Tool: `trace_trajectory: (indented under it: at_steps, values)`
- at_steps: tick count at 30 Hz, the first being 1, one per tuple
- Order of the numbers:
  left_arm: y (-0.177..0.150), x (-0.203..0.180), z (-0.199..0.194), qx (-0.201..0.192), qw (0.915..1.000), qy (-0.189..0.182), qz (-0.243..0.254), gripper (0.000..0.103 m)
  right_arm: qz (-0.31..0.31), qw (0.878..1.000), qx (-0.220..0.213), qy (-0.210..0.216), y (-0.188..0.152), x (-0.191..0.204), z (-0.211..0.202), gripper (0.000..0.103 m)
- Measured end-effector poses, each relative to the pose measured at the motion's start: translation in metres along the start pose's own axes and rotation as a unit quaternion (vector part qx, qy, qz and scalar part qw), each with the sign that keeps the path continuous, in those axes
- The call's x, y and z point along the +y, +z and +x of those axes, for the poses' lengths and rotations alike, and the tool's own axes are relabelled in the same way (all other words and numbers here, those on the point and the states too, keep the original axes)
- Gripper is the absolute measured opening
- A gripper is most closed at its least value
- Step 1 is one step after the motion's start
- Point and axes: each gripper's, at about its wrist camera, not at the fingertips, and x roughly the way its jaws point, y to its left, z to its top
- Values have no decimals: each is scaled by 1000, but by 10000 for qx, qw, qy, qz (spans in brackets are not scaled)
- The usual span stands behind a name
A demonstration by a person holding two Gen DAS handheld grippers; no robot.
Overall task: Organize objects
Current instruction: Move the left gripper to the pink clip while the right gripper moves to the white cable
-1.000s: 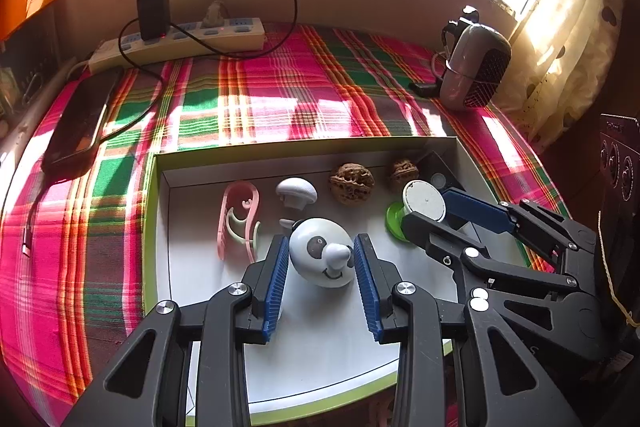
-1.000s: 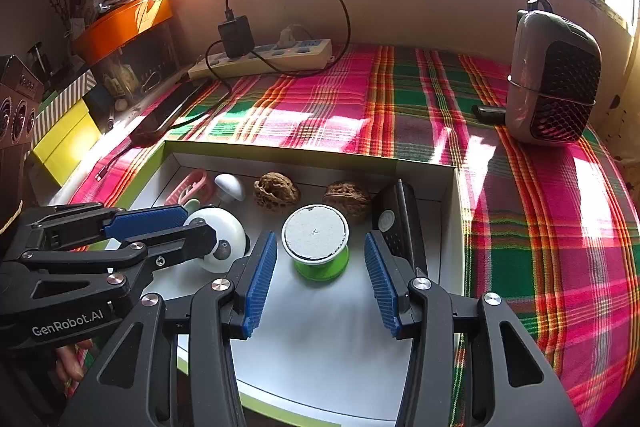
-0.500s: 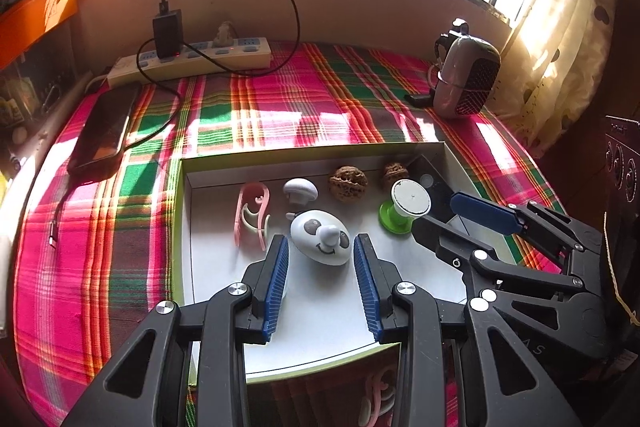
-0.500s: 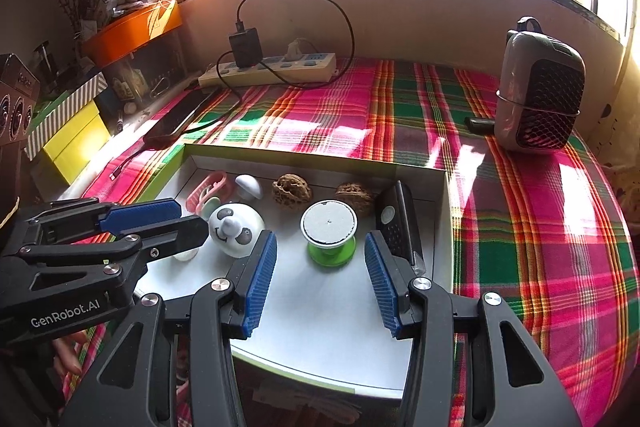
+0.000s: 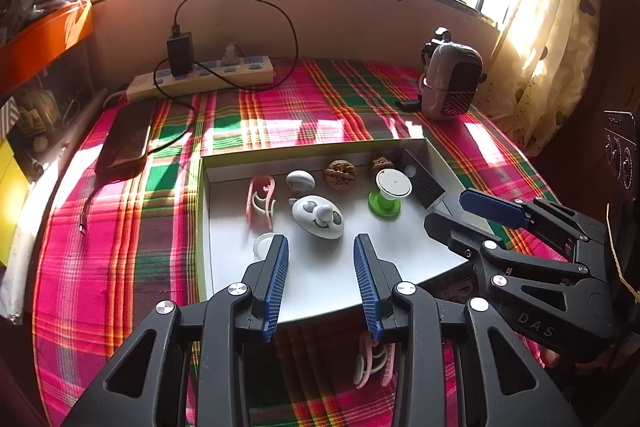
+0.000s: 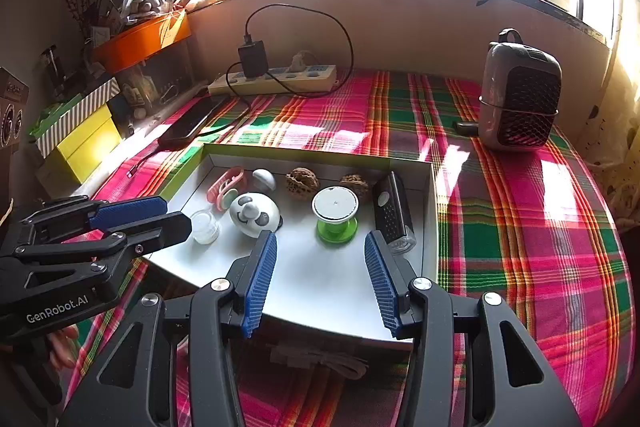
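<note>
A shallow white tray [image 5: 304, 149] [image 6: 312, 153] with a green rim lies on the plaid cloth. Inside it are a white panda-face toy [image 5: 318, 217] [image 6: 254, 213], a green spool [image 5: 388, 191] [image 6: 335, 213], two walnuts [image 5: 340, 175] [image 6: 302, 183], a pink clip [image 5: 260, 201], a white mushroom knob [image 5: 300, 181], a black device [image 6: 394, 211] and a small clear jar [image 6: 205, 223]. My left gripper [image 5: 320, 239] [image 6: 178, 215] hangs open, short of the panda toy. My right gripper [image 6: 320, 237] [image 5: 446, 207] is open too, short of the spool. Neither holds anything.
A second pink clip [image 5: 374, 363] lies on the cloth in front of the tray. A power strip [image 5: 208, 77] with a charger, a phone [image 5: 128, 137] and a small heater [image 6: 518, 103] stand further back. Yellow and striped boxes [image 6: 86, 143] crowd the left edge.
Both grippers have drawn back and up from the tray. The panda toy and the spool, which stood between the jaws, now lie ahead of the fingertips. Jaw widths are unchanged.
</note>
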Motion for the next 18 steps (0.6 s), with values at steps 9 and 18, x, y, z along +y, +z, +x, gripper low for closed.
trace_trajectory:
  at_steps: [9,18]
  values:
    - [-21,7,-13,33,9996,-161,-223,32,-23,9999,-97,-63,-17,2,-22,47]
    - [-43,2,-17,173,9990,-378,-190,32,98,9997,-72,-199,-37,-12,-36,47]
